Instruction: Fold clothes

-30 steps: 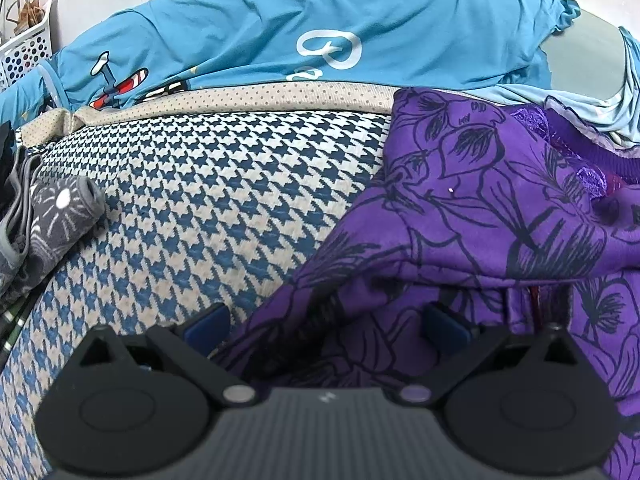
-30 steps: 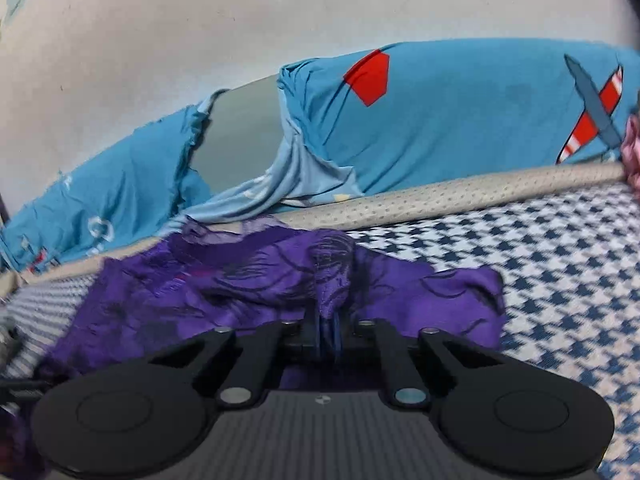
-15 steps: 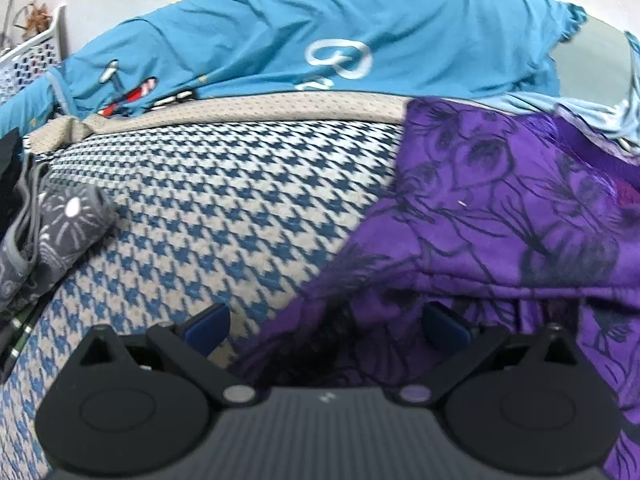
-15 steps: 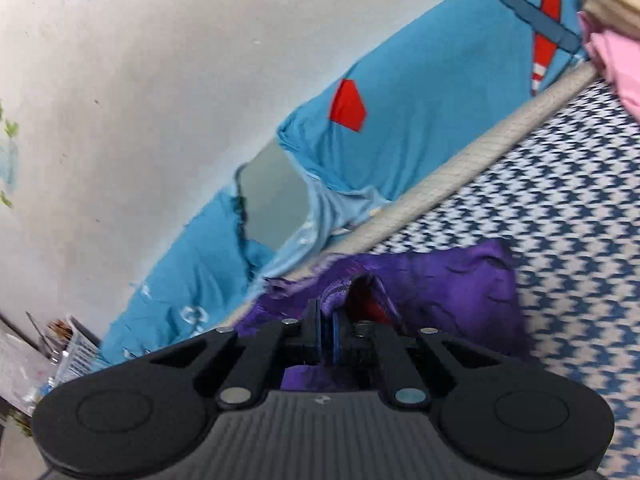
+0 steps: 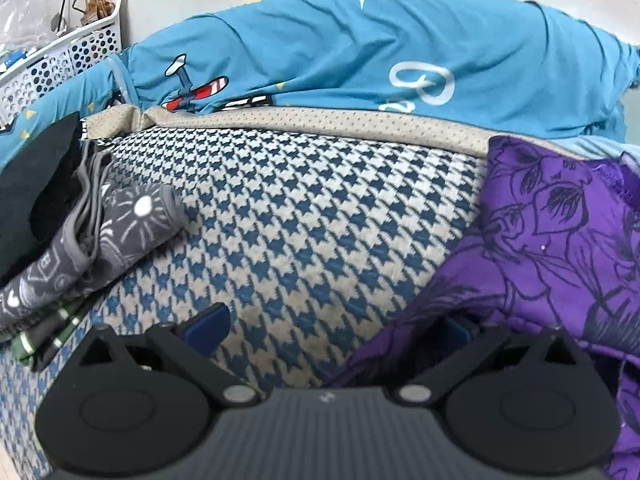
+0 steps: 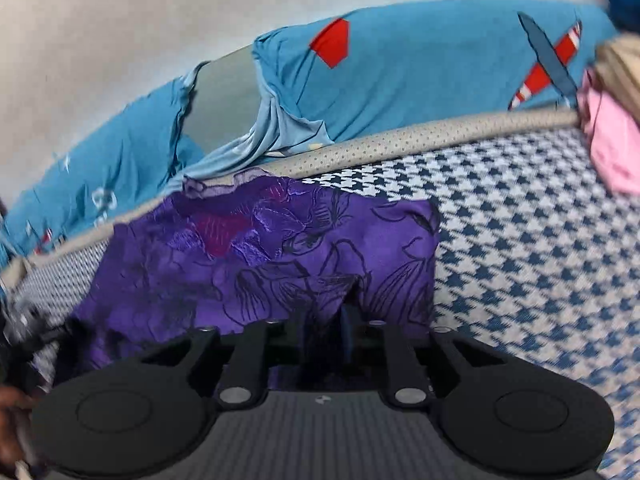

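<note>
Right now the purple floral garment (image 6: 280, 264) lies on the houndstooth-patterned bed (image 5: 300, 220), its far edge up against the beige mesh border (image 5: 320, 120) of the mattress. Behind that border a blue cartoon-print sheet (image 5: 360, 52) is bunched along the wall.

Seen from the left wrist, the left hand-held gripper (image 5: 328, 326) stands wide, with one blue pad over bare houndstooth cloth and the other tucked under a fold at the garment's near-left edge; nothing is pinched between them. Seen from the right wrist, the right hand-held gripper (image 6: 322, 334) is narrow and its jaws are opening, with a fold of the purple garment between them.

At the left side of the bed lies a rolled grey patterned garment (image 5: 120, 224), with a white perforated basket (image 5: 60, 64) behind it. A pink cloth (image 6: 612, 148) sits at the far right.
</note>
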`<state>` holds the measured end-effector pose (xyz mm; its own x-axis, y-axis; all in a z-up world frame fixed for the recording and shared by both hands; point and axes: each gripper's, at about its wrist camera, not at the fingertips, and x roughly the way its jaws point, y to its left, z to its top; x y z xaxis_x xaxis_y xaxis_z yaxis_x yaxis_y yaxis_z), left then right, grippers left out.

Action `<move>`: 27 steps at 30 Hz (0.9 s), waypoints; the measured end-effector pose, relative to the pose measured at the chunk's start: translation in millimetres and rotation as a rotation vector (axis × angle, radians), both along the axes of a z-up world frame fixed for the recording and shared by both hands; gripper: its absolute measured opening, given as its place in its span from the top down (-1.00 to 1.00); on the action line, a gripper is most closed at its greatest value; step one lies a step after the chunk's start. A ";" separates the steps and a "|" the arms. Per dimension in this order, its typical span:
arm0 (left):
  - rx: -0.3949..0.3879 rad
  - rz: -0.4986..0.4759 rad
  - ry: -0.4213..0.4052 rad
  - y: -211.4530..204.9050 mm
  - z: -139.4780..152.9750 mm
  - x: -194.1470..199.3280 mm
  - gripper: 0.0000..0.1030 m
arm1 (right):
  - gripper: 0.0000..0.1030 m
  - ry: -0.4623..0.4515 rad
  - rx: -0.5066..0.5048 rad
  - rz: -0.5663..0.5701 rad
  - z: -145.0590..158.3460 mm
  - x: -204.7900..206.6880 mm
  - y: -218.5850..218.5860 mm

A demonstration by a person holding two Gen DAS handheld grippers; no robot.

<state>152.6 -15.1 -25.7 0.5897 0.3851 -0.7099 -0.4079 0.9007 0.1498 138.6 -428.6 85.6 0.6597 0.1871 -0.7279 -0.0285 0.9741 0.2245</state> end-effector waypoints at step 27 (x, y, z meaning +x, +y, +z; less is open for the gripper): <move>-0.125 0.071 0.037 30.3 -5.5 -6.6 -1.00 | 0.44 -0.002 -0.219 0.097 -49.2 6.5 46.2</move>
<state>146.0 15.2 -31.2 0.5366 0.3321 -0.7758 -0.4670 0.8825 0.0548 145.2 -382.4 36.4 0.6479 0.0874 -0.7567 -0.1242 0.9922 0.0082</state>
